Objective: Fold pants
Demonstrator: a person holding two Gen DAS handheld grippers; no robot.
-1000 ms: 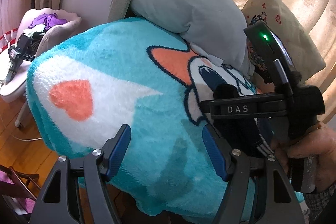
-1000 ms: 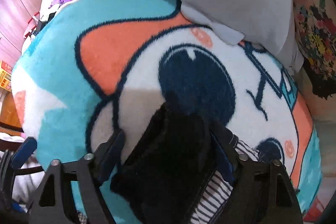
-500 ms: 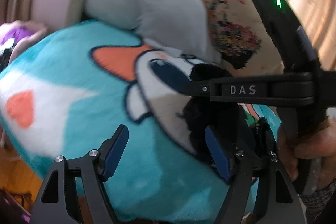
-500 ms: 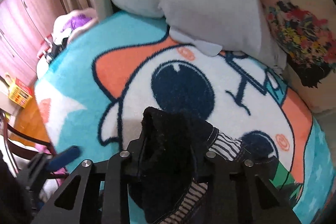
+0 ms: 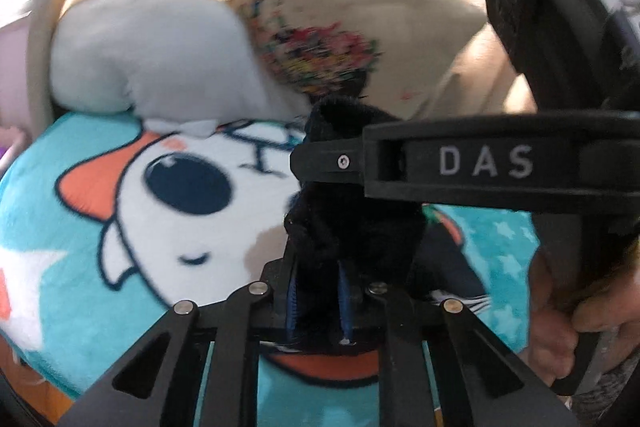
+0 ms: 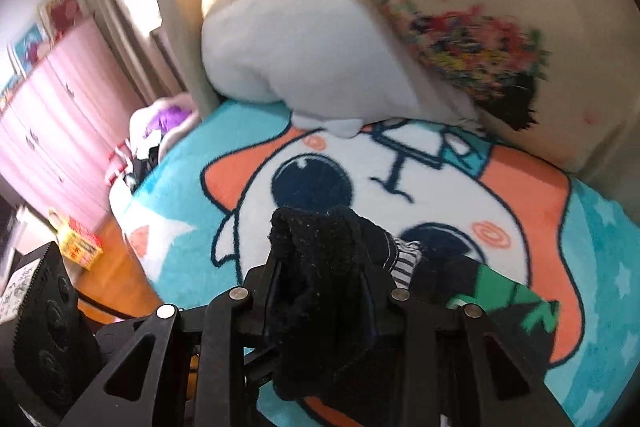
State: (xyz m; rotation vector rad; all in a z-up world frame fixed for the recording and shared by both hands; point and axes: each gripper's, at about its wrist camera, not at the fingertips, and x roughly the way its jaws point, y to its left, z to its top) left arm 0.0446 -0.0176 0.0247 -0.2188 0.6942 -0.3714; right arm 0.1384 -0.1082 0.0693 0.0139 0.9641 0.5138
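Observation:
The black pants (image 5: pixel 352 227) with a striped lining (image 6: pixel 404 261) are bunched up over the teal cartoon blanket (image 5: pixel 120 307). My left gripper (image 5: pixel 320 303) is shut on a fold of the black fabric, its blue pads pressed in. My right gripper (image 6: pixel 320 291) is also shut on the black pants (image 6: pixel 316 267), lifted above the blanket (image 6: pixel 600 267). In the left wrist view the right gripper's body, marked DAS (image 5: pixel 484 163), sits just above and to the right, held by a hand (image 5: pixel 580 331).
A grey plush pillow (image 5: pixel 160 51) and a beige printed cushion (image 5: pixel 340 27) lie at the back of the bed. A pink wardrobe (image 6: pixel 52 119), a chair with clothes (image 6: pixel 160 131) and wooden floor (image 6: pixel 112 291) lie to the left. A green-patterned cloth (image 6: pixel 516 303) lies at right.
My left gripper swung right toward the pants and closed on the black fabric. My right gripper closed on the pants and lifted them; both views now tilt up toward the cushions.

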